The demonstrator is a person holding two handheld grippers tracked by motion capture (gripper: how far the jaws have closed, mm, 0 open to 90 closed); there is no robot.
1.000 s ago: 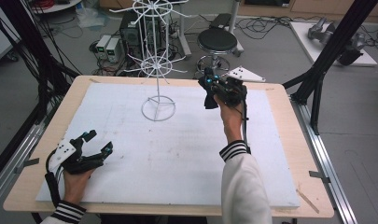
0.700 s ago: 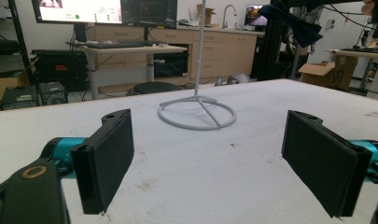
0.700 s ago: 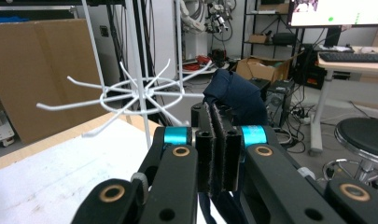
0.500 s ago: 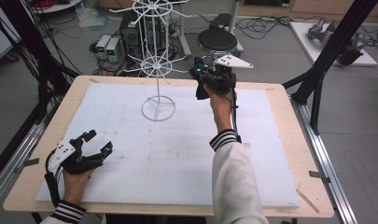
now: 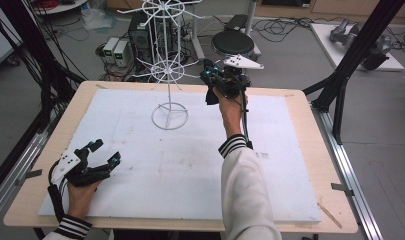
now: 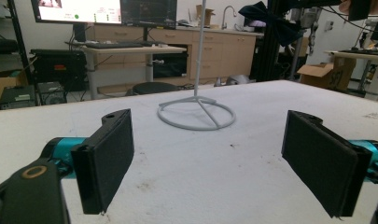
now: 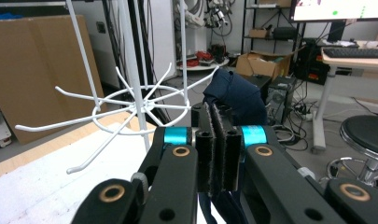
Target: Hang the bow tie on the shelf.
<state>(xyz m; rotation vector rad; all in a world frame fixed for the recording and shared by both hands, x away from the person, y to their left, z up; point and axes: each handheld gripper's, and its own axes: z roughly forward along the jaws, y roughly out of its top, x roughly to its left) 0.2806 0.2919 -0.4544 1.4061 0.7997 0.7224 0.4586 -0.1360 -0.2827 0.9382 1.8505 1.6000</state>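
Observation:
A white wire rack (image 5: pixel 167 70) with hooked spokes stands on its ring base (image 5: pixel 169 116) at the back middle of the white board (image 5: pixel 190 170). My right gripper (image 5: pixel 212 80) is held up just right of the rack's lower ring of spokes, shut on a dark blue cloth piece (image 7: pixel 235 93) that hangs below it (image 5: pixel 211 96). In the right gripper view the jaws (image 7: pixel 218 112) are pressed together, with the spokes (image 7: pixel 130 109) close on their left. My left gripper (image 5: pixel 102 152) rests open near the front left corner, nothing between its pads (image 6: pixel 107 158); it faces the rack base (image 6: pixel 196 114).
A black round stool (image 5: pixel 232 44) and boxes of electronics (image 5: pixel 115 50) stand on the floor behind the table. Black frame posts (image 5: pixel 350 65) rise at the right and left sides. The wooden table rim (image 5: pixel 310 130) borders the board.
My right gripper has moved left and up toward the rack's spokes with the dark cloth in it. The left gripper has stayed where it was.

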